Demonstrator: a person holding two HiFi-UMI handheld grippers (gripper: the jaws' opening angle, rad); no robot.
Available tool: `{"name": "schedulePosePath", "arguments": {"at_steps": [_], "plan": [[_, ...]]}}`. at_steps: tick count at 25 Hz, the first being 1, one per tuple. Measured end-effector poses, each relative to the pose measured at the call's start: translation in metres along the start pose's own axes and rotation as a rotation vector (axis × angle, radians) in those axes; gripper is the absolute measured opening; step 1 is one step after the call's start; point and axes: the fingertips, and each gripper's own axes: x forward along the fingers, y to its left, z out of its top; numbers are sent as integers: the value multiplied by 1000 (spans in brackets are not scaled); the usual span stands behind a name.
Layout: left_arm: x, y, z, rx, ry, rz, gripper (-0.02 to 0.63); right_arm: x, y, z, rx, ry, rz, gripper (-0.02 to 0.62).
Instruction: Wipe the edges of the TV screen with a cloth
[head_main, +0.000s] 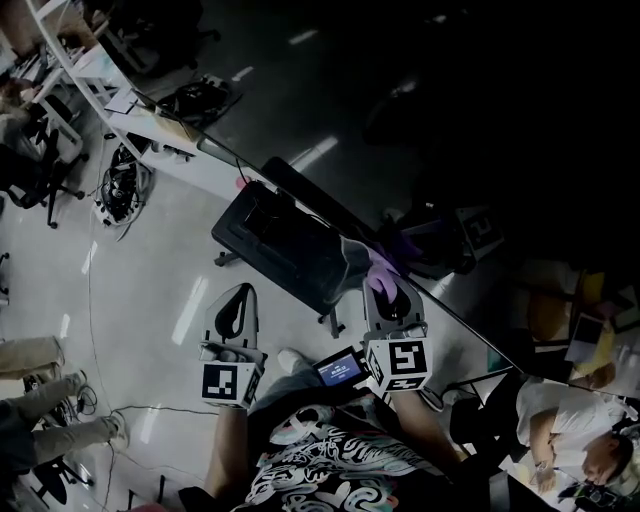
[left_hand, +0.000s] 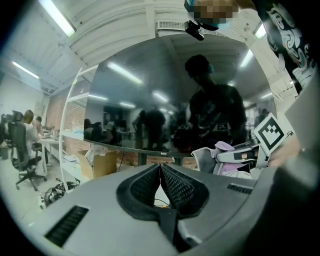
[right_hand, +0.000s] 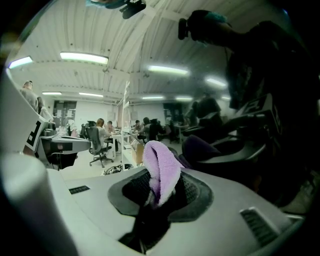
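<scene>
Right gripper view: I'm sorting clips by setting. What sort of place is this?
Likely an open-plan office or lab: seated people at desks, an office chair, and long ceiling strip lights.

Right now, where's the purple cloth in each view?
Head view: fuzzy purple cloth right of centre, at the right tongs' tip against the dark TV screen.
Left gripper view: middle right.
Right gripper view: centre, pinched in the tongs.
Shared landmark: the TV screen.

Black office chair (left_hand: 20, 146); cardboard box (left_hand: 104, 164) beside shelving (left_hand: 64, 150).
</scene>
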Motion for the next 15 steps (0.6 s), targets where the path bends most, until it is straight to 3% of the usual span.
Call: {"name": "schedulePosePath", "arguments": {"at_steps": [15], "plan": [[-1,49,1,-15,0,33,18,37,23,7,-36,28,20,114]]}}
